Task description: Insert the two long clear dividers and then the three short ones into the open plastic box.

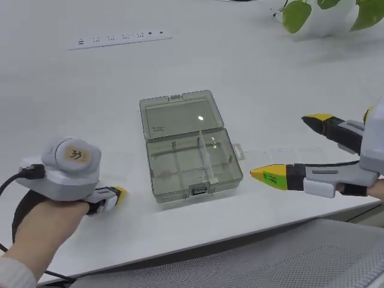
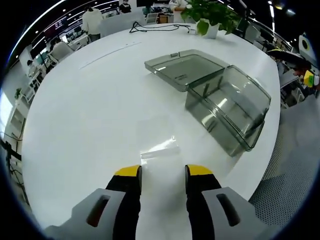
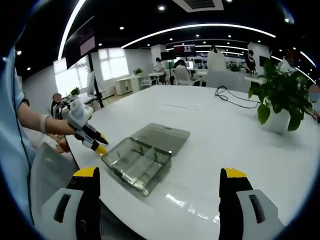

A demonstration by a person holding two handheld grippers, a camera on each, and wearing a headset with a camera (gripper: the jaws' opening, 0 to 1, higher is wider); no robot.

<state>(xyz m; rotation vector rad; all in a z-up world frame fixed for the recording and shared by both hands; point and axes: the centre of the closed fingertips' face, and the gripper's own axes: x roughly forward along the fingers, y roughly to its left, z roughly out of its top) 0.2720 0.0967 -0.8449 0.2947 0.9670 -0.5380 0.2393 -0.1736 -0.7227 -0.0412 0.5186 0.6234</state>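
Observation:
The smoky clear plastic box point(image 1: 161, 180) lies open at mid-table, its lid point(image 1: 180, 115) flat behind it. Clear dividers point(image 1: 204, 157) stand inside the base. My left gripper point(image 1: 115, 197) rests low on the table to the box's left, jaws open with nothing between them. In the left gripper view a short clear divider point(image 2: 160, 149) lies flat just ahead of that gripper point(image 2: 162, 172), and the box point(image 2: 227, 107) sits further right. My right gripper point(image 1: 289, 149) hovers wide open to the right of the box. Faint clear pieces point(image 3: 175, 199) lie on the table between its jaws.
A white power strip point(image 1: 119, 39) lies at the far side of the table and a potted plant point(image 1: 327, 12) stands at the far right. The table's front edge point(image 1: 210, 237) runs close below the box, with a grey mesh chair point(image 1: 300, 261) beneath it.

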